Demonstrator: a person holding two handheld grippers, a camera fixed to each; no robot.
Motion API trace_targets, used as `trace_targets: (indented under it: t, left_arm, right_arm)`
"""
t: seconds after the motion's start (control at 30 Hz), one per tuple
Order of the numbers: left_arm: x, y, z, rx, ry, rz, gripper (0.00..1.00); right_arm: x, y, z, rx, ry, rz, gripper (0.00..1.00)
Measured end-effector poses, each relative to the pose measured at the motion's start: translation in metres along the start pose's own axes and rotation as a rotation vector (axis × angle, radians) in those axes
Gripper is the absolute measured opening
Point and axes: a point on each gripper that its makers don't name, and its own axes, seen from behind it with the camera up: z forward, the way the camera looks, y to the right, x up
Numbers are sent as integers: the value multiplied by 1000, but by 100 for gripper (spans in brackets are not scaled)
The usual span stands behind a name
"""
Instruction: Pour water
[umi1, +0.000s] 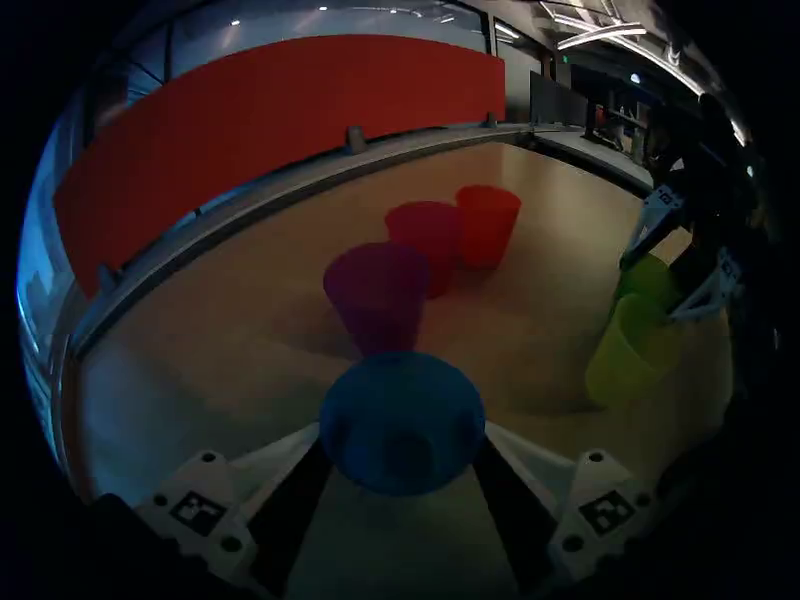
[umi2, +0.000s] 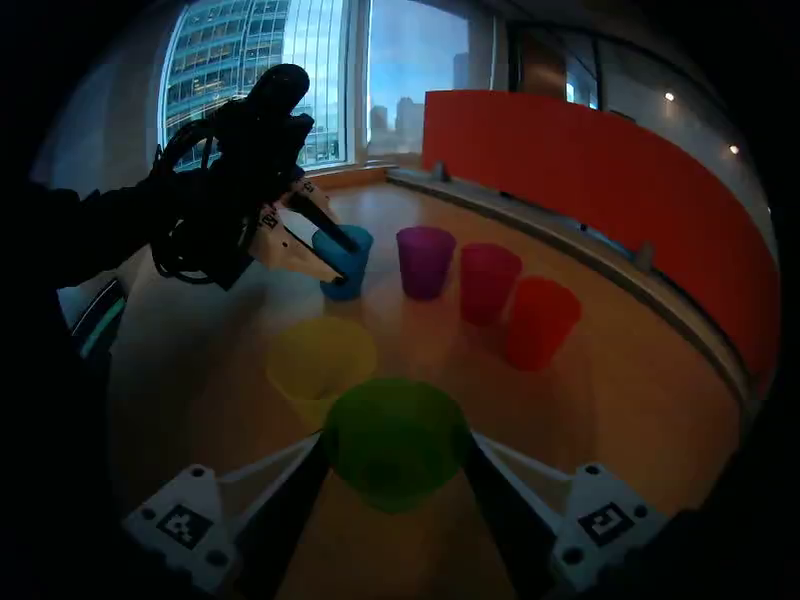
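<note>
Left gripper view: the left gripper (umi1: 402, 432) has its fingers (umi1: 280, 450) drawn in on the blue cup (umi1: 402, 400), one pressing each side.
Right gripper view: the right gripper (umi2: 395, 445) has its fingers (umi2: 270, 465) closed the same way against both sides of the green cup (umi2: 395, 470).
Held cups: both look upright. The blue one sits far and left in the right gripper view, well apart from the green one. Whether either is lifted clear of the worktop (umi2: 620, 400) I cannot tell.
Yellow cup (umi2: 320, 365): stands just beside the green one on its far-left side, and no fingers touch it.
Row of cups: the purple cup (umi1: 378, 295), magenta cup (umi1: 428, 240) and red cup (umi1: 488, 222) stand upright in a line, running from just beyond the blue one towards the far right.
Backdrop: a red panel (umi1: 270, 110) runs along the far edge of the worktop.
Water: none can be made out in any cup. The light is dim and the plastic tinted, so I cannot tell which cup is full.
Progress: this looks like an early stage. Both grasps are made, but neither cup is tipped or brought over another.
Left to do: probably the whole pour remains, which means carrying one held cup to the other's mouth, tilting it, then setting both down.
</note>
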Motion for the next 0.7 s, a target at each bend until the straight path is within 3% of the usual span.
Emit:
trace_targets:
  t: [0.3, 0.7]
  left_arm:
    - [-19, 6, -1, -19, -61, -17, 93]
    - [-39, -2, -17, 13, -94, -46, 93]
  right_arm:
    - [2, 0, -1, -1, 7, 1, 91]
    - [-2, -4, 2, 2, 10, 13, 91]
